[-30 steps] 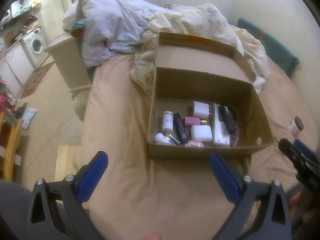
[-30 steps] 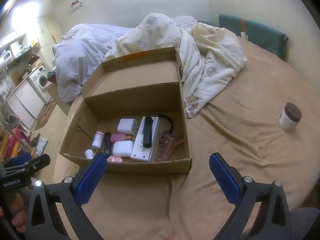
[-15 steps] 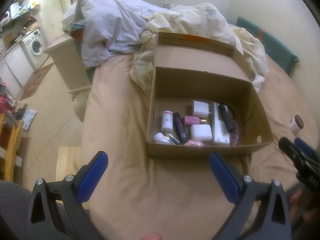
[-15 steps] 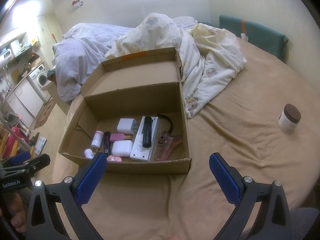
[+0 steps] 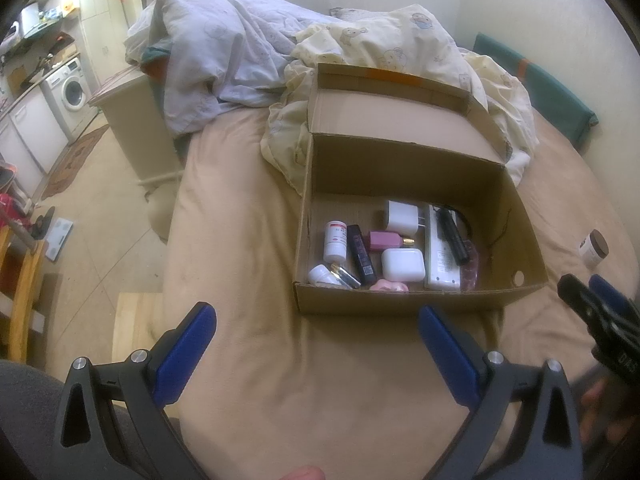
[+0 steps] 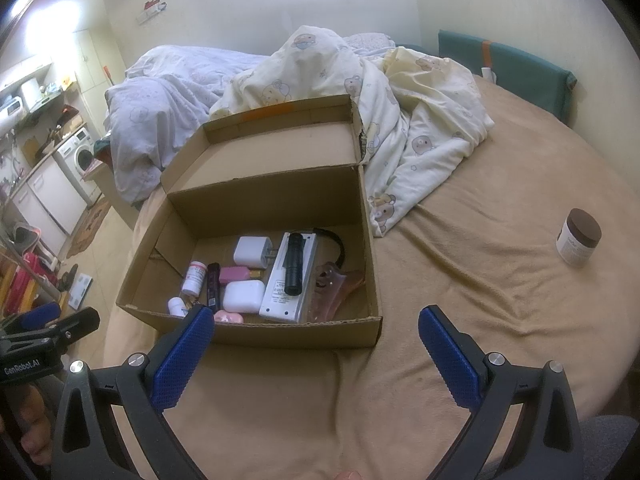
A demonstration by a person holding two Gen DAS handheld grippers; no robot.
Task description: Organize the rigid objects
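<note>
An open cardboard box (image 5: 520, 216) (image 6: 370, 280) rests on the tan bedsheet and holds several small items: a white charger (image 5: 401, 216), a pill bottle (image 5: 335, 240), a white case (image 6: 243, 296), a white power strip (image 6: 286, 284) with a black cylinder (image 6: 295, 263) on it, and a pink clip (image 6: 332, 284). A white jar with a brown lid (image 6: 579, 237) (image 5: 593, 247) stands alone on the sheet, right of the box. My left gripper (image 5: 316, 332) hovers open just short of the box's near wall. My right gripper (image 6: 316, 334) is open too, near the box's front right corner.
Rumpled duvets (image 6: 400, 120) lie heaped behind the box. A teal cushion (image 6: 516, 68) leans on the far wall. Beyond the bed's left edge (image 5: 176, 240) the floor drops away, with a washing machine (image 5: 68, 88) and a scale (image 5: 58, 232). A person's hand (image 6: 32, 432) holds the left gripper.
Both views have shifted only slightly; the box sits a touch lower and closer in the left wrist view. Both grippers stay open and empty.
</note>
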